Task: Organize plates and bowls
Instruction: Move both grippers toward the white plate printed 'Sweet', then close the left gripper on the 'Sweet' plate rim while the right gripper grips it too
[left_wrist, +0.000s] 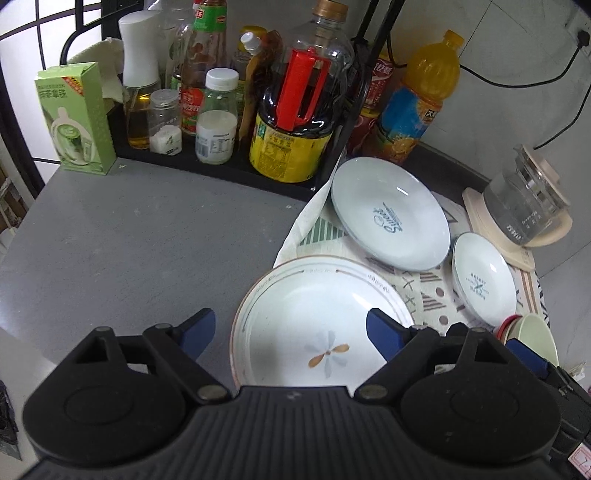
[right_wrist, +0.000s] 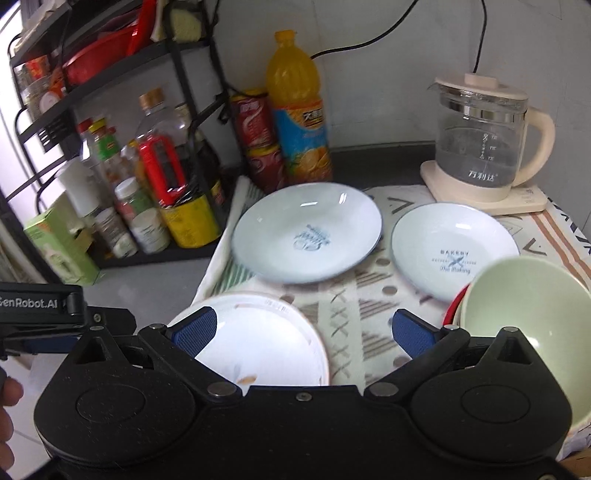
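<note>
A white plate with a flower print (left_wrist: 314, 328) (right_wrist: 258, 339) lies nearest, half on a patterned cloth (left_wrist: 417, 291) (right_wrist: 354, 310). Behind it rests a large pale blue plate (left_wrist: 388, 212) (right_wrist: 306, 236), and to its right a smaller pale blue plate (left_wrist: 484, 275) (right_wrist: 454, 251). A green bowl (right_wrist: 524, 310) (left_wrist: 535, 336) stands at the right, nested in a red-rimmed one. My left gripper (left_wrist: 291, 328) hangs open just above the flower plate. My right gripper (right_wrist: 303, 328) is open too, above the cloth between the flower plate and the green bowl. Neither holds anything.
A black rack (left_wrist: 207, 162) of sauce bottles and jars lines the back, with a green carton (left_wrist: 79, 118) at its left. An orange juice bottle (right_wrist: 299, 107) and red cans stand in the corner. A glass kettle (right_wrist: 480, 136) sits back right. Bare grey counter (left_wrist: 129, 236) spreads on the left.
</note>
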